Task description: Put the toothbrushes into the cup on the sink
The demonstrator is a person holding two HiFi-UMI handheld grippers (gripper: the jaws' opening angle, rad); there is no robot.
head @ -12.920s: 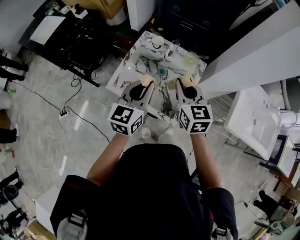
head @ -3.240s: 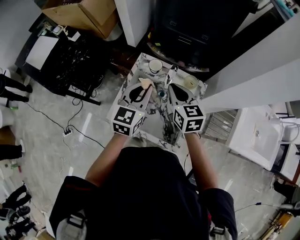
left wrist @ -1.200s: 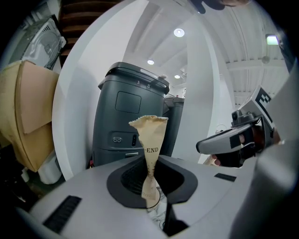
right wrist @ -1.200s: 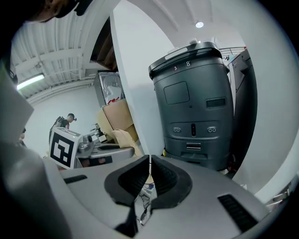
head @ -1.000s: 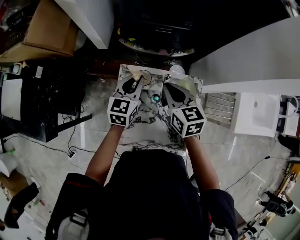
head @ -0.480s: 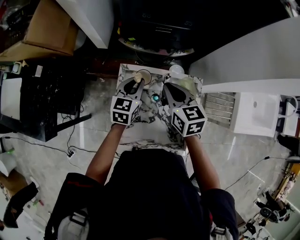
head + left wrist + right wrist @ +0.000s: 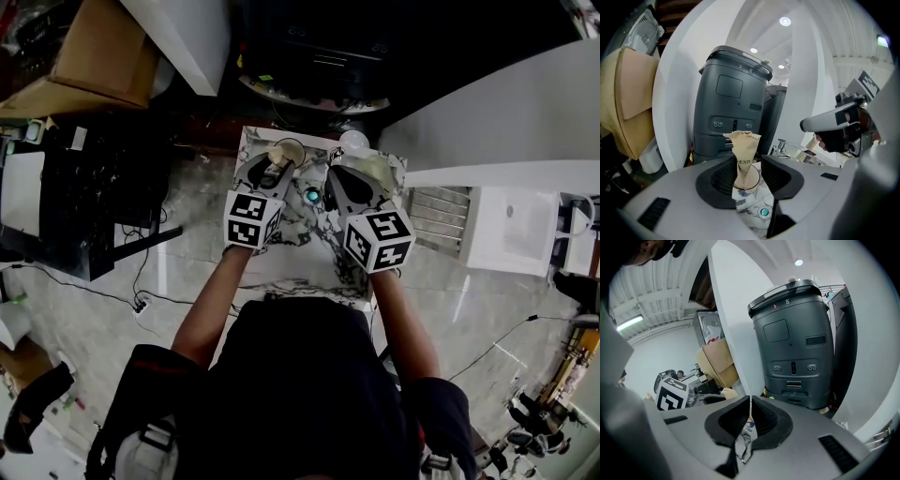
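At the far edge of the scene a dark grey machine (image 7: 731,108) is seen behind the marble counter (image 7: 300,262), over which both grippers are held side by side. The left gripper (image 7: 272,169) is placed above the cup (image 7: 287,150) at the counter's far left. Its jaws are being opened, and the toothbrush (image 7: 744,150) is seen between them with a gap at each side, so it is no longer pinched. The toothbrush is wrapped in tan paper and stands in the cup. Its long axis is close to vertical, with the wide crimped end pointed up and the narrow end down inside the rim. The right gripper (image 7: 750,411) is held just right of the left one, its jaws pressed nearly together on a thin pale edge. From the left gripper view a second toothbrush (image 7: 812,143), also in tan paper, is seen slanting down and left from its tip. A small teal drain (image 7: 312,196) is set in the counter between the grippers.
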